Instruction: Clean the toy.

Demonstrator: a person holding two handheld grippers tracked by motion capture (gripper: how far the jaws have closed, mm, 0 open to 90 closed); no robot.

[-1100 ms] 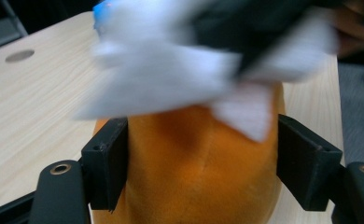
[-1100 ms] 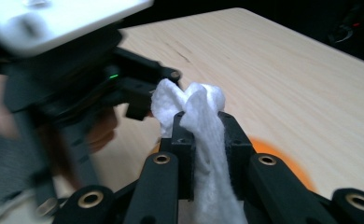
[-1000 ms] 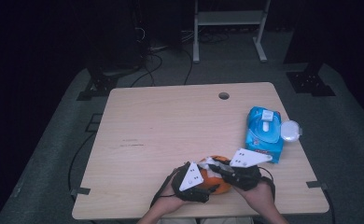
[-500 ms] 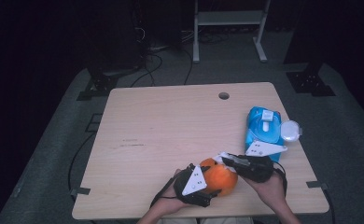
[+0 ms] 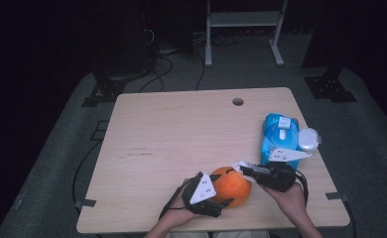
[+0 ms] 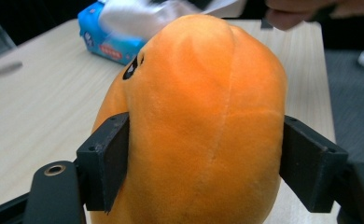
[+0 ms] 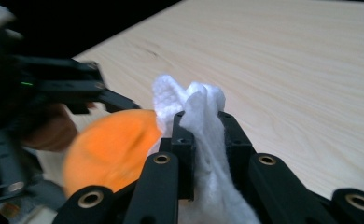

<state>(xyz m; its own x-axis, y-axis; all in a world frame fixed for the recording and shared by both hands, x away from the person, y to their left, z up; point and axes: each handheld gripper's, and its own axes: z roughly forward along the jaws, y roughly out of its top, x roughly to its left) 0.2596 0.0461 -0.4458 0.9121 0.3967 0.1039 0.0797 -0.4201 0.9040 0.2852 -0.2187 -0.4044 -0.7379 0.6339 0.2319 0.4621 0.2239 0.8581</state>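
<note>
Orange plush toy [image 5: 232,187] touched by white wipe [image 7: 199,122].

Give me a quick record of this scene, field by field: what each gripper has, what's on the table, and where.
left gripper: shut on orange plush, jaws on its two sides
right gripper: shut on white wipe, its tip at the plush's top
wipes pack: blue, at the table's right edge, beyond the right gripper
white lid: round, beside the pack's right side
table: light wood, hole near far edge
</note>
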